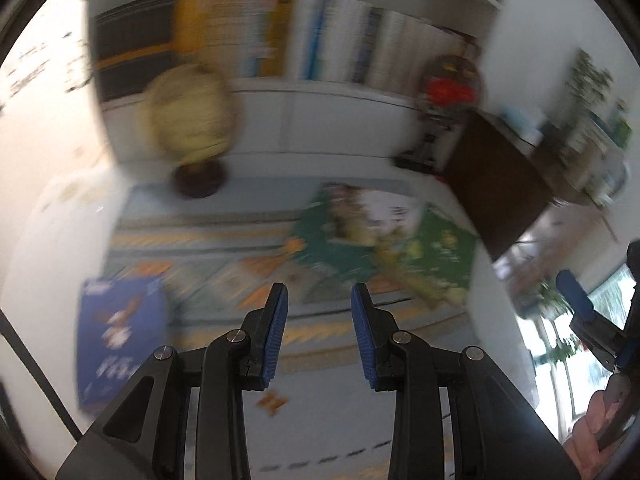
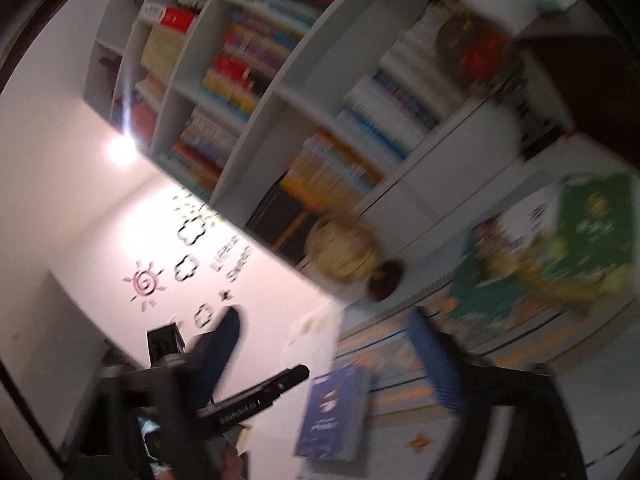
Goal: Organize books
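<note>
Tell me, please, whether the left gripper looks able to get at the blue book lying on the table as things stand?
Probably yes. The left gripper holds nothing, and the blue book lies flat and uncovered on the table, just to its left; the globe stands farther back.

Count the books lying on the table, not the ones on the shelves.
2. A blue book lies near the table's left edge; a green picture book lies farther right, nearer the bookshelf. Blur could hide others.
</note>
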The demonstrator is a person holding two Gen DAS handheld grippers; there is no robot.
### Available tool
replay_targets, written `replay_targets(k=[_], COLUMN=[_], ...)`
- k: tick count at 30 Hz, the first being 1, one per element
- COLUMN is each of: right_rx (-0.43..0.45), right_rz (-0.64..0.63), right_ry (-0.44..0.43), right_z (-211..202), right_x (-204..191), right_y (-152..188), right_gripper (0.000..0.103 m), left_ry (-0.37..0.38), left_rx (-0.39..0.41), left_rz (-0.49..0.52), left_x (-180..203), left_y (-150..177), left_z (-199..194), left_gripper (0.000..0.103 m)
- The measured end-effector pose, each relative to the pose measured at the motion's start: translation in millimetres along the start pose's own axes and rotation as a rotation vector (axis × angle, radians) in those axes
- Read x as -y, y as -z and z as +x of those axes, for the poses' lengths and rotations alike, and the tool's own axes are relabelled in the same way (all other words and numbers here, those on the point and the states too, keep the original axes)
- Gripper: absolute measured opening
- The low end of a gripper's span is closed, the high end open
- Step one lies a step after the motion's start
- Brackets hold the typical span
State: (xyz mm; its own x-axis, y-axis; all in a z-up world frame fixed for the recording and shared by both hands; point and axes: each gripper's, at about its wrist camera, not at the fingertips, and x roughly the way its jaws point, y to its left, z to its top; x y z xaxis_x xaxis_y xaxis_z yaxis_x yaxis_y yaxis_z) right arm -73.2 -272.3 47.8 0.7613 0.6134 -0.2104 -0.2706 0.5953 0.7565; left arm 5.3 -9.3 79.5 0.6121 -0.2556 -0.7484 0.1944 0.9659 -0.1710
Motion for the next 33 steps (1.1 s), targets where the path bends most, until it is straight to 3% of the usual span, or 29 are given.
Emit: replay_targets(k=[4,7,9,14,17,20,24,27,32,33], right_rx=[-0.056,-0.062,-0.066,-0.091,-0.116,-0.147,-0.197,-0.238,-0.195,-0.196], right_rz=[0.007,0.085,0.152,0.501,0.487,0.508,0.504,0.479,0.507,0.482], right_ry=[0.127,0.235,0.316,0.281,0.427,0.48,0.517,0.528,0.446,0.466], right_z=[-15.1,-16.3,-14.6,-8.6,4.0,23.0,51.6,67.1,76.2,79.0], right_x=[41.4,92.2,130.0,243.1,282.3,319.5,352.8,362.4,370.2,367.4], right_y=[-41.9,-75.7,-91.1,-89.4,-87.1,-86.6,-87.7,-81.7,-76.0,-77.4], right_gripper=[0.093,0.093,0.093,0.093,0.093,0.093,0.093,0.093,0.096,0.097], left_ry=[0.068,0.133,0.174,0.236,0.235,0.205,0.208,0.215,0.283,0.282], left_rx=[0.0,-0.01,-0.048,-0.227,-0.322,-0.381,-0.443,-0.441,-0.449,-0.448], left_rz=[0.085,0.169,0.218,0.266,0.271,0.313,0.319,0.341,0.317,0.323], left_x=[46.0,87.2,108.7,149.5,158.4,167.7,170.1,170.6,169.8,170.0], left_y=[-44.9,-83.4,-92.5,-80.3,-64.6,-50.1,-40.4,-37.8,-33.2,-31.0], left_z=[37.1,84.2,119.2,227.6,282.3,318.6,349.1,355.2,349.2,347.5], left_gripper=[0.031,0.039,0.039,0.039,0.039,0.039,0.039,0.039,0.04,0.04])
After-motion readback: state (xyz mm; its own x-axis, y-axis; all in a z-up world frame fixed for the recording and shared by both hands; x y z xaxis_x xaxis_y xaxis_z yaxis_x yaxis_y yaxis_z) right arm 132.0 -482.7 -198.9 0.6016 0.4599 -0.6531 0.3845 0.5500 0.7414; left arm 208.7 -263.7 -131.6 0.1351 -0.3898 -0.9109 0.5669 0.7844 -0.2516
